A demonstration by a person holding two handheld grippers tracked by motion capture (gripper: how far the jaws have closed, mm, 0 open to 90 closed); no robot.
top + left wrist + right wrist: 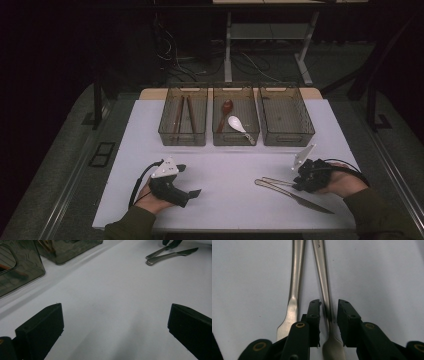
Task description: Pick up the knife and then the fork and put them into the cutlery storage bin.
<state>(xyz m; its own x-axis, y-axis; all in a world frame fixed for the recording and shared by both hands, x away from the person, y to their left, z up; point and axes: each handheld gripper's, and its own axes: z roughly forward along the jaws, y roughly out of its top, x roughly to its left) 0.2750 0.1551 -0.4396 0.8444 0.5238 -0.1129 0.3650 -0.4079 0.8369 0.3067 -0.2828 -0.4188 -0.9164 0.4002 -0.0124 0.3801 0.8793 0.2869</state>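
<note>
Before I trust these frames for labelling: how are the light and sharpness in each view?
High view: table evenly lit, surroundings dark, slightly soft. Left gripper view: near fingers blurred, bins reflective, cutlery fairly sharp. Right gripper view: bright, handle between the fingers crisp, faint shadows.
</note>
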